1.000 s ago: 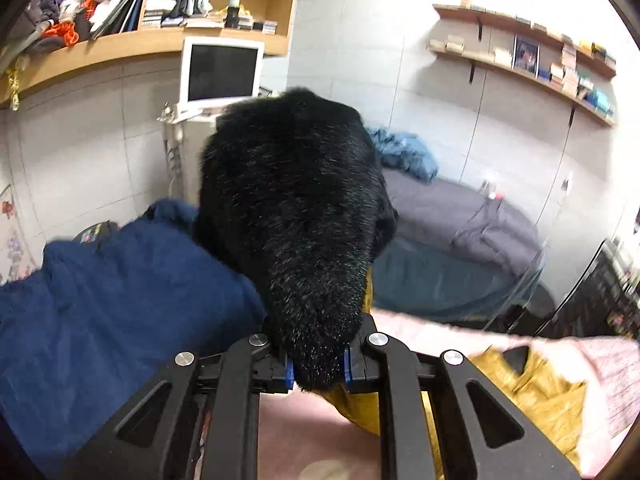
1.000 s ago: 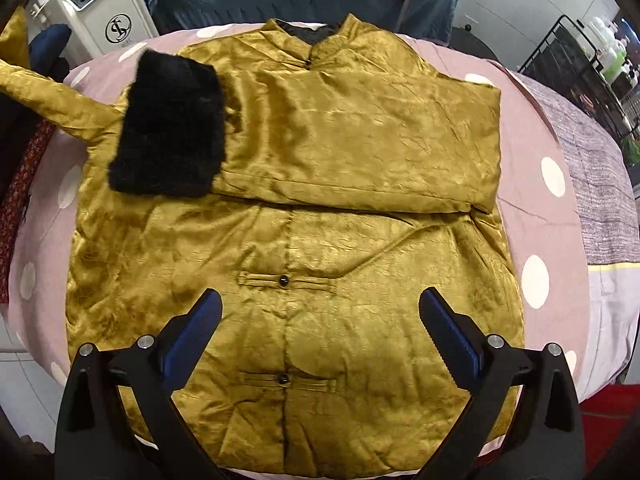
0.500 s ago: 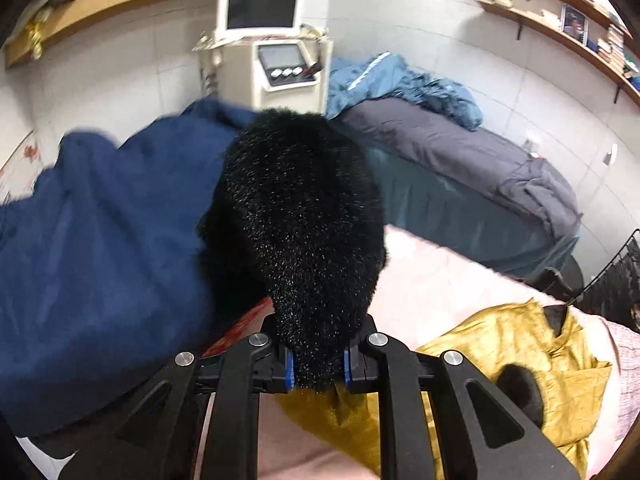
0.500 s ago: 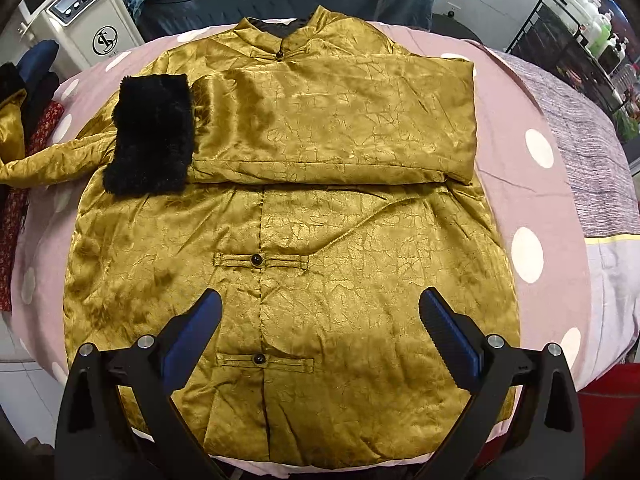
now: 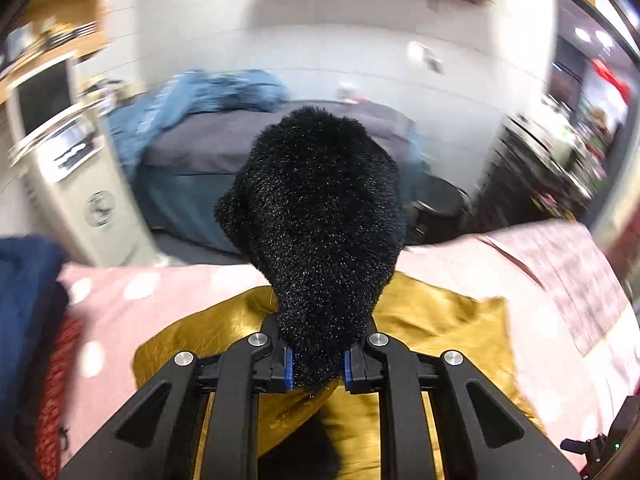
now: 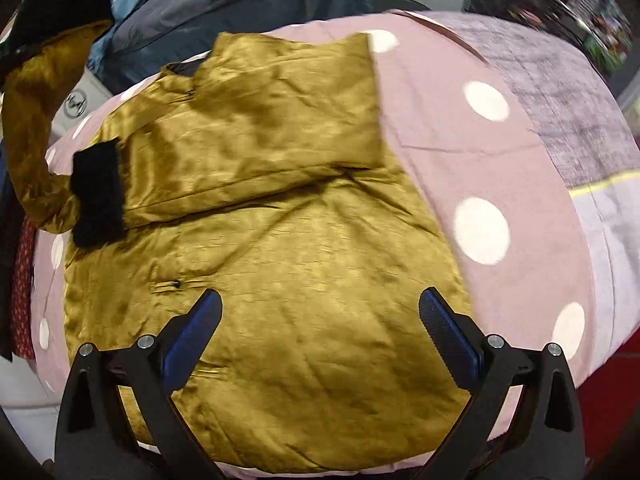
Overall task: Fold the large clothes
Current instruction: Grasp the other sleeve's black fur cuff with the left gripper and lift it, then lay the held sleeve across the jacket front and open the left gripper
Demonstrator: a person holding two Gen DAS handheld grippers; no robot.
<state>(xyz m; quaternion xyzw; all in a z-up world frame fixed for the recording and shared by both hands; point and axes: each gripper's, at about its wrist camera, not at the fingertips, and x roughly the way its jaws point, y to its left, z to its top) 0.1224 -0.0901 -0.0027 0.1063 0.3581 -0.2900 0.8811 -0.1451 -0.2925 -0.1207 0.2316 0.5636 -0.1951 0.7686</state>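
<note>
A gold satin jacket [image 6: 280, 240] with black fur cuffs lies face up on a pink polka-dot table cover [image 6: 480, 152]. One sleeve is folded across the chest, its fur cuff [image 6: 98, 192] at the left. My left gripper [image 5: 316, 364] is shut on the other sleeve's black fur cuff [image 5: 320, 220] and holds it lifted above the jacket [image 5: 440, 328]; in the right wrist view that raised sleeve [image 6: 32, 92] hangs at the far left. My right gripper [image 6: 320, 332] is open and empty above the jacket's lower front.
A dark blue garment [image 5: 24, 300] and a red patterned cloth [image 6: 22, 280] lie at the table's left side. A white machine [image 5: 72, 184] stands behind. A bed with grey and blue bedding [image 5: 208, 132] is beyond. A grey blanket [image 6: 560, 92] covers the table's right end.
My left gripper has swung right with the fur cuff, lifting the sleeve over the jacket. My right gripper has shifted and tilted; the jacket now appears rotated in its view.
</note>
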